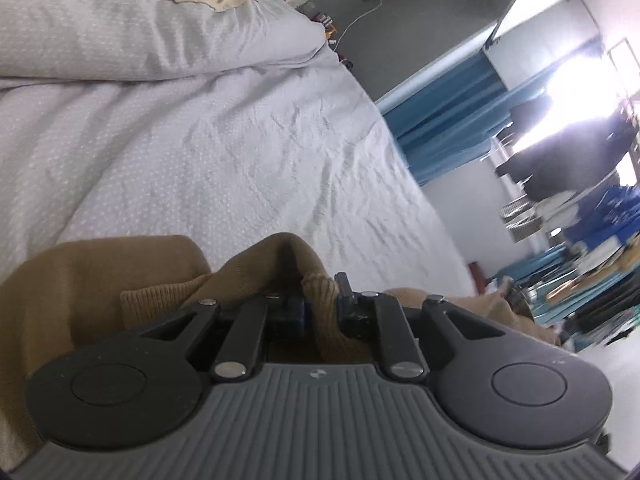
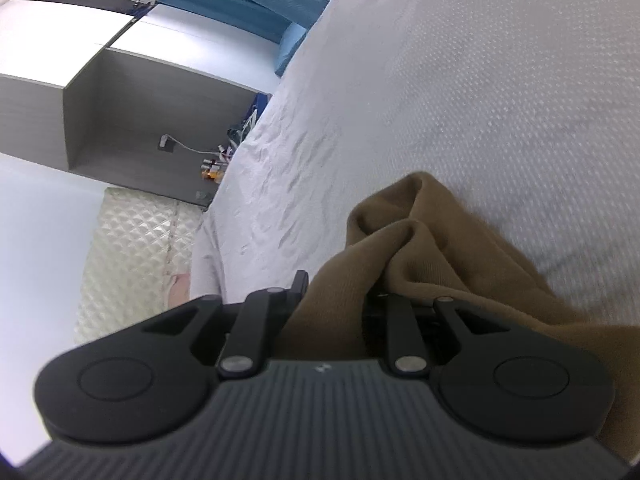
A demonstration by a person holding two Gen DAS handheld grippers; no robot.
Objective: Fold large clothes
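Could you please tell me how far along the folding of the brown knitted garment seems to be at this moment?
Nothing looks folded yet. In hand: the left claw is shut on a ribbed edge of the brown knitted garment, and the right claw is shut on another bunched part of it, over the pale grey dotted bedspread. Left to do: lay it flat, then make every fold.
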